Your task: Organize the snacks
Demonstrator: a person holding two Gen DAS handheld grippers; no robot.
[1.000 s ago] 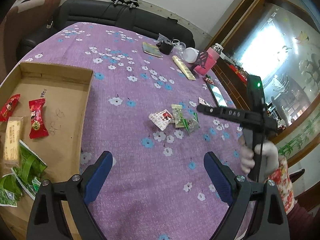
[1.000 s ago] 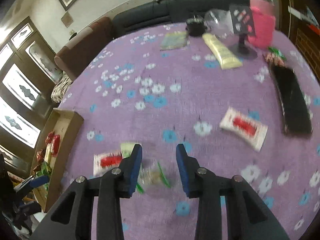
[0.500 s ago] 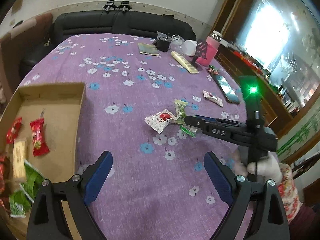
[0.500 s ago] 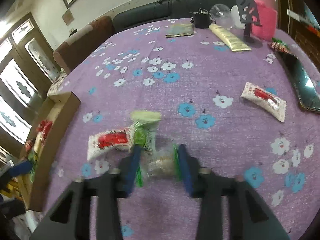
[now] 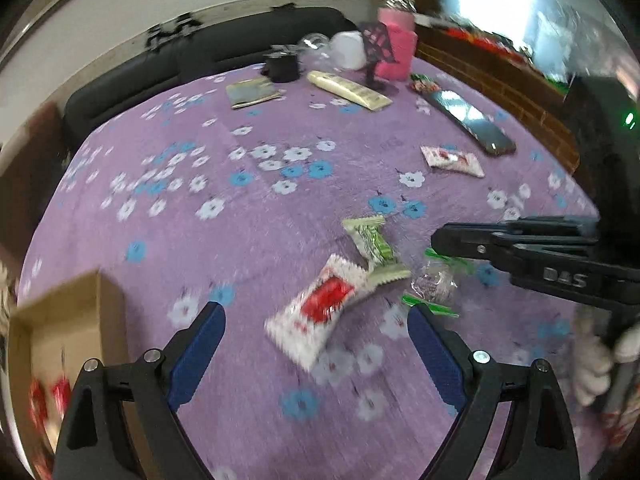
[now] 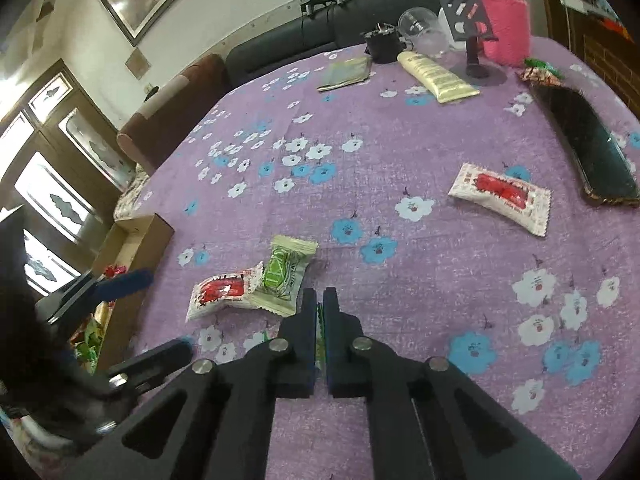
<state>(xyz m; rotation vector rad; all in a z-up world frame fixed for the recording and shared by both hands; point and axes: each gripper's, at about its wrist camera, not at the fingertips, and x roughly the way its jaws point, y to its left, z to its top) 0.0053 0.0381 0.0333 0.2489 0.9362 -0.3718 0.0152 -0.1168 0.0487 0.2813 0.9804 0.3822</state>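
Now right gripper jaws clamped on clear crinkly candy w/ green twist ends, left gripper jaws apart above white-red sachet, mid desk.

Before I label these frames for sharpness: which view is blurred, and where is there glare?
Left wrist view: motion-smeared, worst on the red-and-white packet and cardboard box; window blown out, and the phone reflects it. Right wrist view: sharp, packets crisp; only the glass doors at left are overexposed. Both bend straight lines fisheye-style.

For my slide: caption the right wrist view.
Right tongs shut on a clear green-ended candy, beside two snack packets on the purple floral tablecloth.
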